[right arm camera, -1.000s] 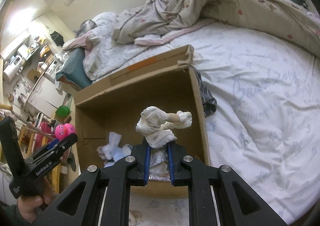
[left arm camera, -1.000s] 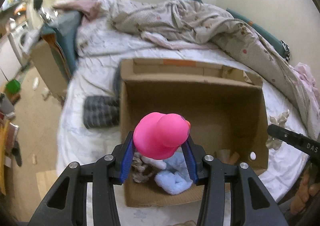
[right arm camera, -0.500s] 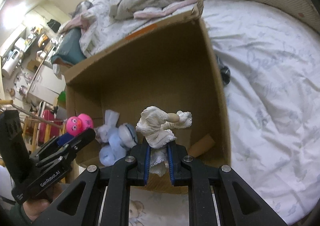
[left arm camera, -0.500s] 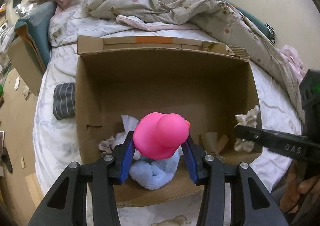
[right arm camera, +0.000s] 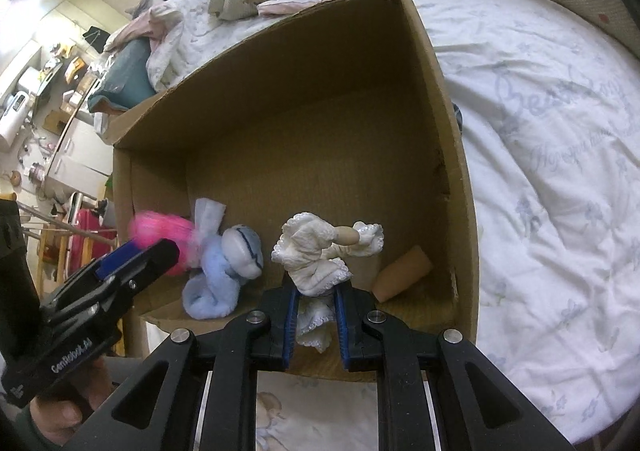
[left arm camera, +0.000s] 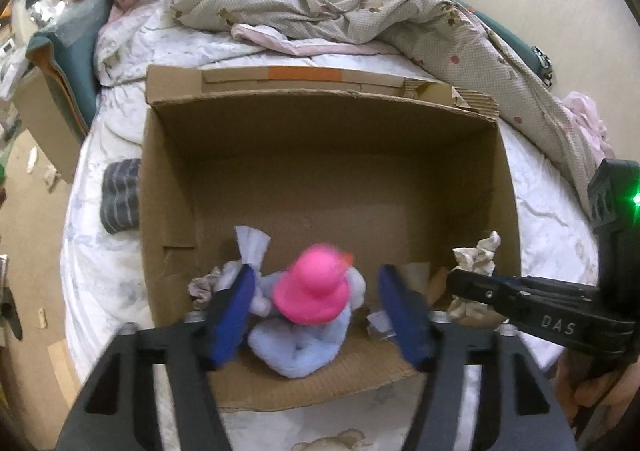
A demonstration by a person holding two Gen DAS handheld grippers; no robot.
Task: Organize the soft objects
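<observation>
Pink duck blurred, inside cardboard box atop blue plush; left tool released, fingers apart. Right tool clenched on white doll over box.

Left claw is spread wide, blue pads well apart, nothing gripped between them. Right claw is closed tight, pads pressed on white cloth doll. Both are held side by side, each gripped from below by a hand.
</observation>
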